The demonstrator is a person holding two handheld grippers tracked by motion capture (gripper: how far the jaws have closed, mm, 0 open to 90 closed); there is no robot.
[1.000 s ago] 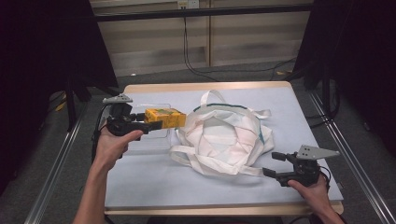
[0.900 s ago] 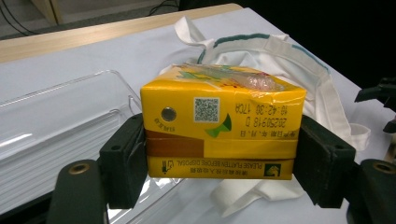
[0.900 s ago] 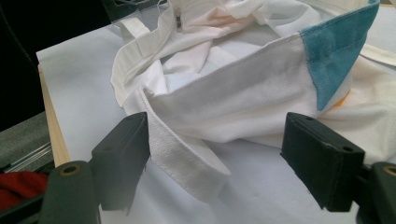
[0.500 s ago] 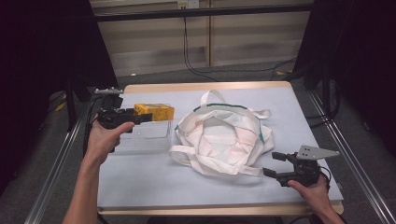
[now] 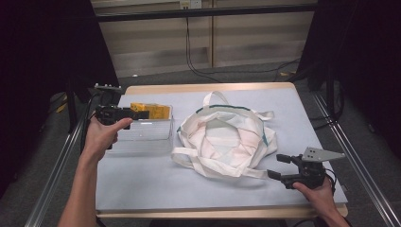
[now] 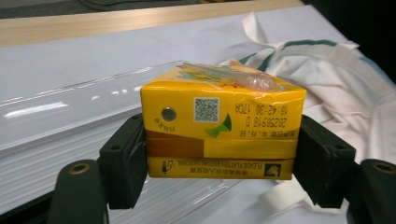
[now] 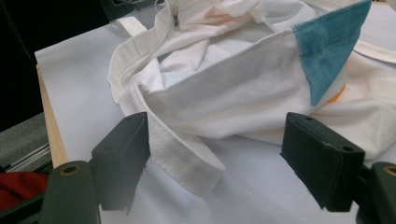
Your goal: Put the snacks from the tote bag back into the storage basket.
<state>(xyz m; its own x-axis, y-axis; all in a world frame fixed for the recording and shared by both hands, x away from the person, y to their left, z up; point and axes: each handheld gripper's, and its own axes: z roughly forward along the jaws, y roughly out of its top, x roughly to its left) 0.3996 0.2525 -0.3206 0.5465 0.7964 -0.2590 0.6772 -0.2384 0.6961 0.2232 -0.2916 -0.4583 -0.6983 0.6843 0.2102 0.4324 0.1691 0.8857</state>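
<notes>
A yellow drink carton [image 5: 150, 111] [image 6: 219, 126] is clamped between the jaws of my left gripper [image 5: 137, 113] [image 6: 219, 163], held above a clear plastic box [image 5: 142, 135] at the table's left. A straw in a wrapper lies along the carton's top. A white cloth bag [image 5: 227, 137] with a green-trimmed mouth lies crumpled at the table's middle. My right gripper [image 5: 280, 166] [image 7: 215, 158] stands open near the front right, by the bag's near edge; a white strap [image 7: 182, 154] lies between its jaws, and neither pad presses on it.
The table has a pale blue-grey mat [image 5: 302, 118] with a wooden rim [image 5: 213, 88]. Metal rails run along both sides. Cables hang from the back wall beyond the table.
My left hand has drawn the carton leftward and a little back, from over the box's right end toward its left. The right gripper has stayed put.
</notes>
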